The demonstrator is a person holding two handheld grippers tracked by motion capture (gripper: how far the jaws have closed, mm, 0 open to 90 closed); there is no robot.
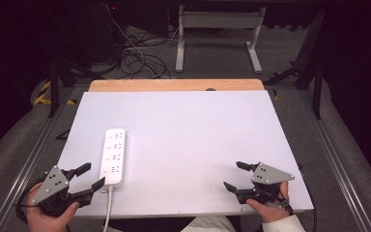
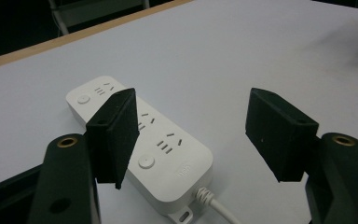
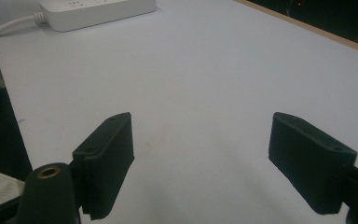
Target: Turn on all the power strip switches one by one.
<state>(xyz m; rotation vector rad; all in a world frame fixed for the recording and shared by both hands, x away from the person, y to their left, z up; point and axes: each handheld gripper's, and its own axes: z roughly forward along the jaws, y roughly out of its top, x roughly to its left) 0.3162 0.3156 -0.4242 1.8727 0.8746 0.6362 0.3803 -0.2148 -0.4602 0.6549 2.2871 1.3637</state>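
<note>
The left gripper (image 2: 200,135) has its two black jaws wide apart, with nothing between them. They rise over a white table surface (image 2: 242,51). A white power strip (image 2: 168,158) lies flat on this surface, partly hidden behind the left jaw. It has several groups of socket slots and round buttons (image 2: 146,161) on its top. A white cable (image 2: 219,207) goes out from its near end, towards the bottom edge. At the far side of the table a wooden edge (image 2: 74,37) is seen, and behind it is darkness.

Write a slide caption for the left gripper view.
Open left claw poised just short of a white power strip lying on the white table, cord trailing toward the camera.
</note>
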